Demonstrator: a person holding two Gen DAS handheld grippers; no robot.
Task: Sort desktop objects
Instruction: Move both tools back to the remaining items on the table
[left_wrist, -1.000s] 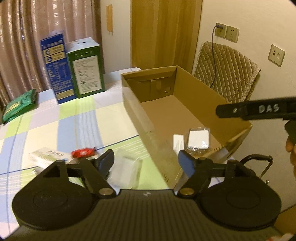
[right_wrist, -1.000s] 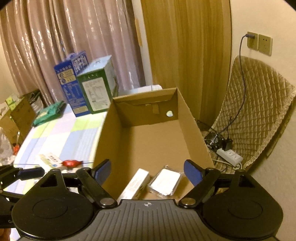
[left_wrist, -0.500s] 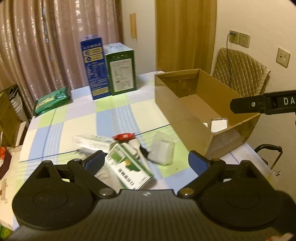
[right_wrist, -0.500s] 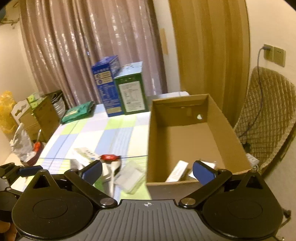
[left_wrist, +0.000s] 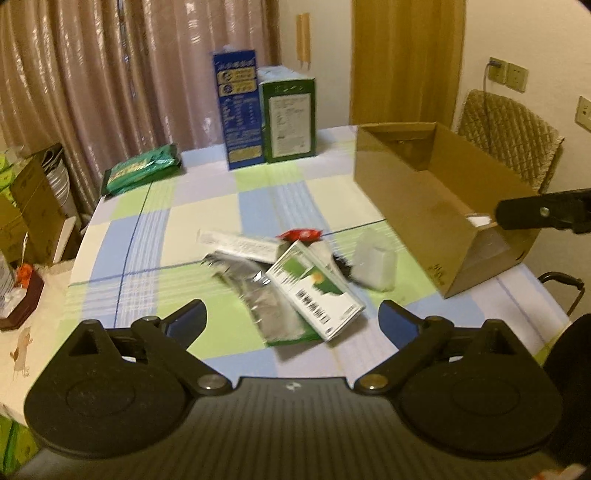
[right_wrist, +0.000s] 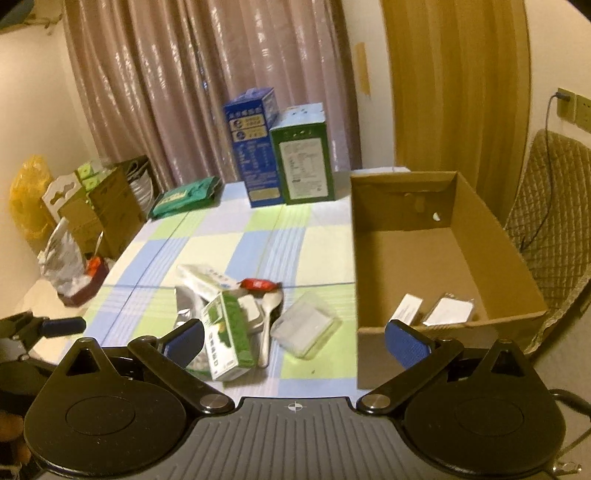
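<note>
**Both grippers pulled back from the box, jaws wide and empty**

Since one second ago both cameras have drawn back from the cardboard box (right_wrist: 443, 258), so now I see the whole pile on the table and not only the inside of the box. My left gripper (left_wrist: 291, 317) has just been opening its jaws; they stand wide apart with nothing between them. My right gripper (right_wrist: 293, 338) has also just been opening, and it is empty too, the blue pads well apart.

Nearest to me lies the pile on the checked tablecloth (left_wrist: 155, 229). A green and white box (left_wrist: 314, 291) lies tilted on top of a silver foil bag (left_wrist: 255, 291). Just beside it, in the right view, I see a metal spoon (right_wrist: 267, 317) and a clear plastic case (right_wrist: 306, 325). A little further are a long white box (left_wrist: 236, 242) and a small red packet (left_wrist: 301, 234).

To the right of the pile stands the cardboard box, open at the top. Inside it, near the front wall, lie a small white box (right_wrist: 406, 308) and a flat white packet (right_wrist: 448, 312).

At the far end of the table stand a blue carton (right_wrist: 251, 147) and a green carton (right_wrist: 304, 162), touching side by side, and a green bag (right_wrist: 184, 195) lies to their left.
</note>
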